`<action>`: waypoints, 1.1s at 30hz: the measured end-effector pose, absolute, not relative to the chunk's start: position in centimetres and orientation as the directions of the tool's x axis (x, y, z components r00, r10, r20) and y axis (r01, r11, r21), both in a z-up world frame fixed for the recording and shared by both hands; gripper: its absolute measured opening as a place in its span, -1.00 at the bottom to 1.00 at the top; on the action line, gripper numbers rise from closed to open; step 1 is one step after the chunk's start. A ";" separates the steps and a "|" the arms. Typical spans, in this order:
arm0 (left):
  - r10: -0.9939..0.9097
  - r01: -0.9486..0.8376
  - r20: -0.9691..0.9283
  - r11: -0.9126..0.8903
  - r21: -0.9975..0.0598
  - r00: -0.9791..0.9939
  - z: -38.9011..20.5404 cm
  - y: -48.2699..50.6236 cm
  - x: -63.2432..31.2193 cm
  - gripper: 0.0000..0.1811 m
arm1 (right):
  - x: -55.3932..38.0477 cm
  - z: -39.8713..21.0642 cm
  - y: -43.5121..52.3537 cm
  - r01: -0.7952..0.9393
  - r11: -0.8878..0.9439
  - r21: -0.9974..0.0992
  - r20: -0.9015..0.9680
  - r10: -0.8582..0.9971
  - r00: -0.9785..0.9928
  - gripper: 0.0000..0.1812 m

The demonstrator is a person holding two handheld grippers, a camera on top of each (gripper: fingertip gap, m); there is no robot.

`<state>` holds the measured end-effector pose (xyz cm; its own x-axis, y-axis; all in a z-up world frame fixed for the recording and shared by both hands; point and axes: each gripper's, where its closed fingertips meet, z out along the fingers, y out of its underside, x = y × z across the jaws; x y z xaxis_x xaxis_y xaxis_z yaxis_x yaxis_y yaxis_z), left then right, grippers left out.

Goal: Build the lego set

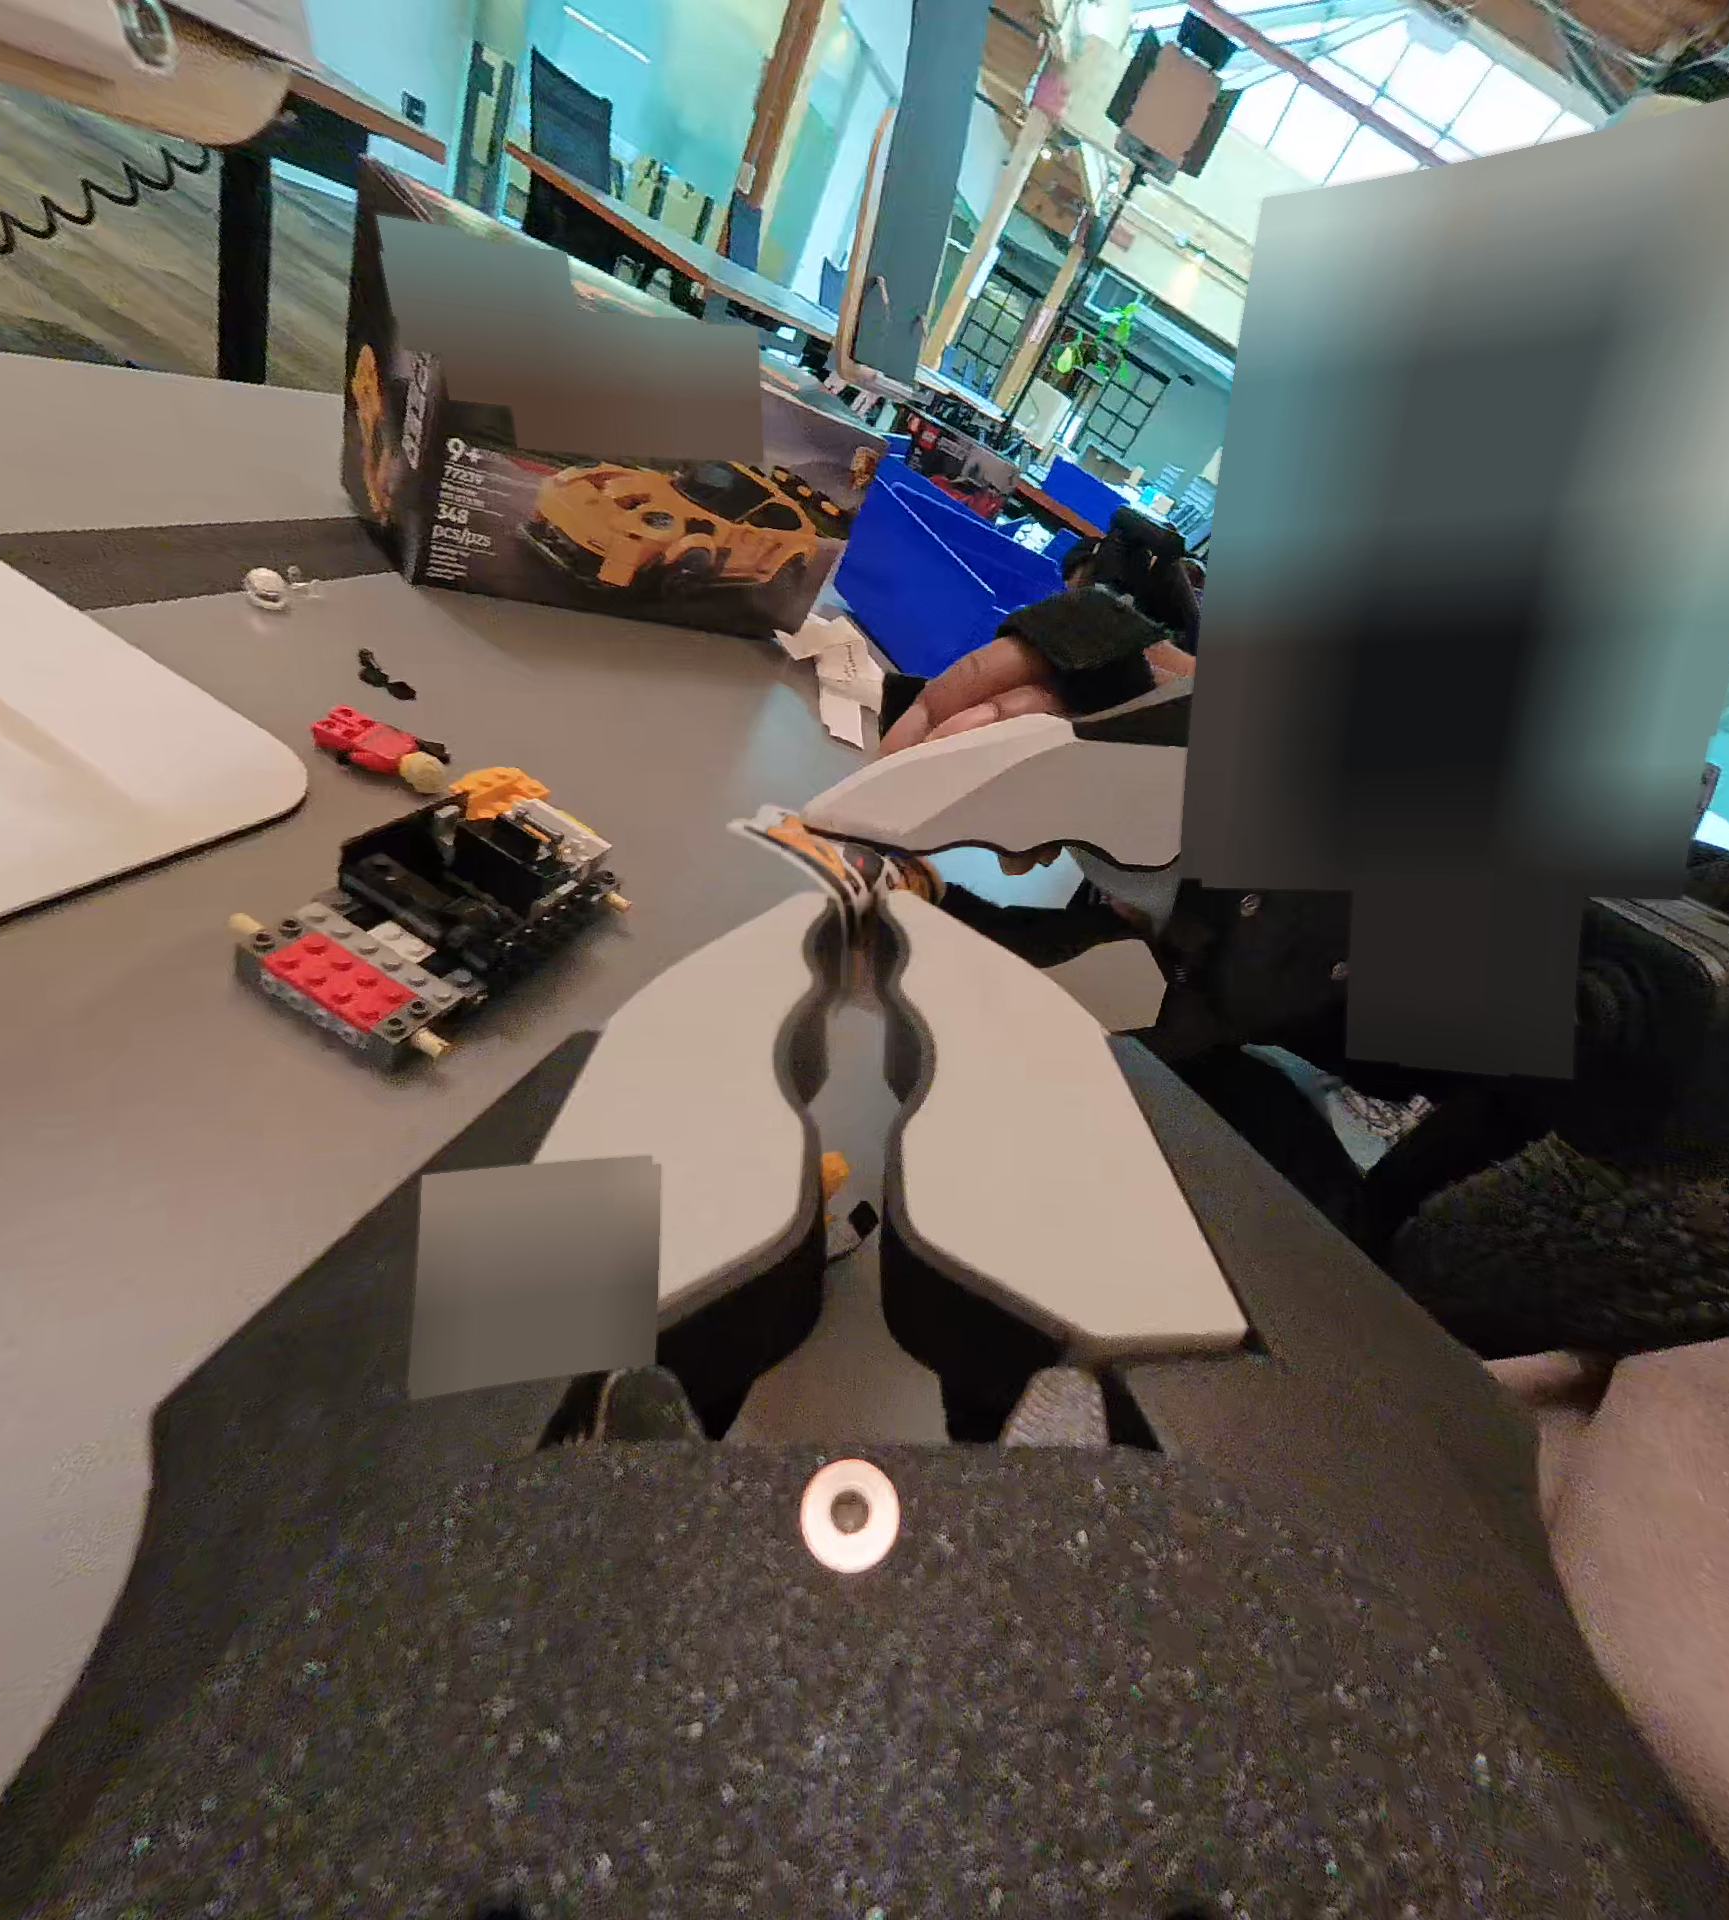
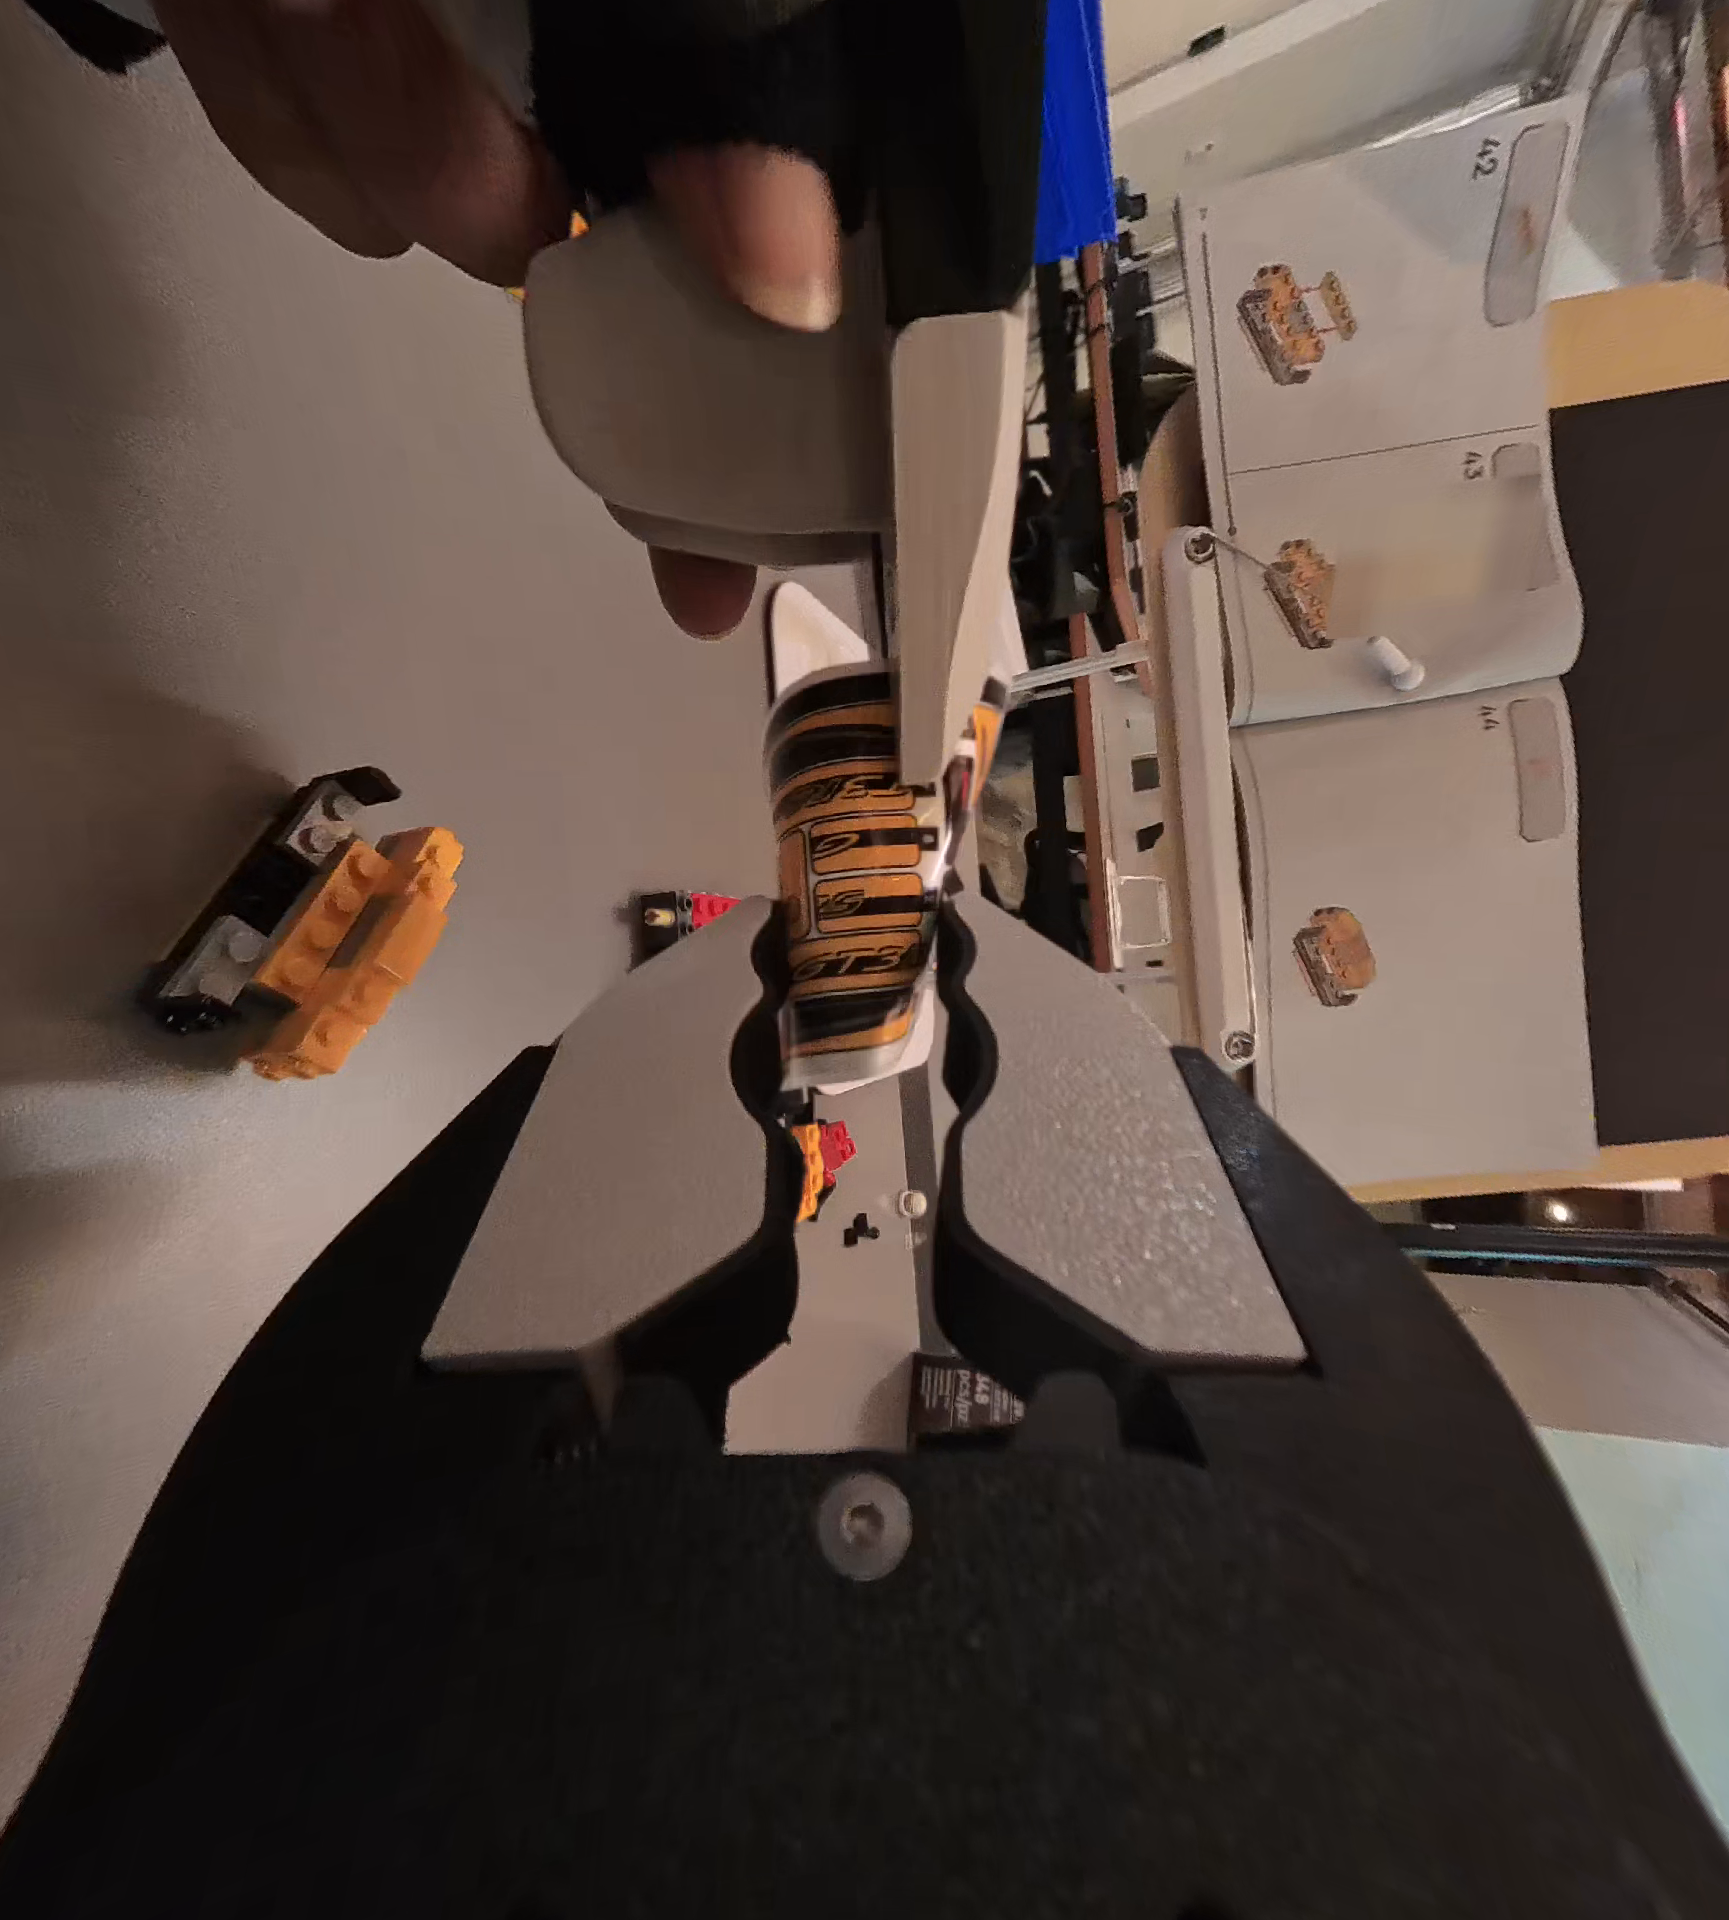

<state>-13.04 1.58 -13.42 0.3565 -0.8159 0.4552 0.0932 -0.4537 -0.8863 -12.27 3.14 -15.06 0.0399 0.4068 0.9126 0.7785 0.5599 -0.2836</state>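
An orange-and-black sticker sheet (image 1: pixel 842 868) is held in the air between both grippers. My left gripper (image 1: pixel 852 912) is shut on its near edge, seen edge-on. My right gripper (image 2: pixel 855 925) is shut on the curled sheet (image 2: pixel 844 831). The left gripper (image 2: pixel 927 774) pinches the far end from above, with a hand on it. The part-built car chassis (image 1: pixel 424 935), black and grey with a red plate, lies on the grey table left of the grippers. An orange and black sub-assembly (image 2: pixel 320 935) lies on the table to the left.
A red minifigure (image 1: pixel 377 743) and small black pieces (image 1: pixel 384 673) lie behind the chassis. The set's box (image 1: pixel 579 520) stands at the back, with blue bins (image 1: pixel 933 582) to its right. A white tray (image 1: pixel 60 727) is at the left. The instruction booklet (image 2: pixel 1411 623) stands open. My two grippers' fingertips are within a few centimetres of each other.
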 end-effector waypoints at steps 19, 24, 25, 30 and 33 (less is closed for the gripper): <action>-0.868 0.146 0.471 -0.452 -0.880 0.154 -12.3 -0.4 -12.2 -1.00 | -10.6 -11.7 0.7 0.085 -0.367 -0.926 -0.357 0.927 0.114 -0.55; -0.857 0.163 0.507 -0.489 -0.857 0.094 -12.0 -0.9 -12.0 -1.00 | -10.7 -11.2 0.3 0.036 -0.477 -0.878 -0.476 0.879 0.029 -1.00; -0.854 0.167 0.513 -0.495 -0.852 0.087 -11.9 -0.9 -12.0 -1.00 | -10.7 -11.2 0.2 0.036 -0.503 -0.864 -0.503 0.864 0.014 -1.00; -0.844 0.193 0.531 -0.511 -0.838 0.071 -11.4 -0.7 -12.3 -0.83 | -10.8 -11.7 -0.3 0.075 -0.608 -0.790 -0.612 0.790 -0.042 -1.00; -0.837 0.188 0.543 -0.523 -0.831 0.068 -11.4 -0.7 -12.4 -0.88 | -11.0 -12.1 -0.6 0.098 -0.620 -0.779 -0.626 0.778 -0.055 -1.00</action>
<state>-12.39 -0.70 -11.44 0.0684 -0.8373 0.5425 0.1879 -0.5232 -0.8312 -11.02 -0.62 -12.12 -0.0547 0.7781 -0.6258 0.0976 -0.6195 -0.7789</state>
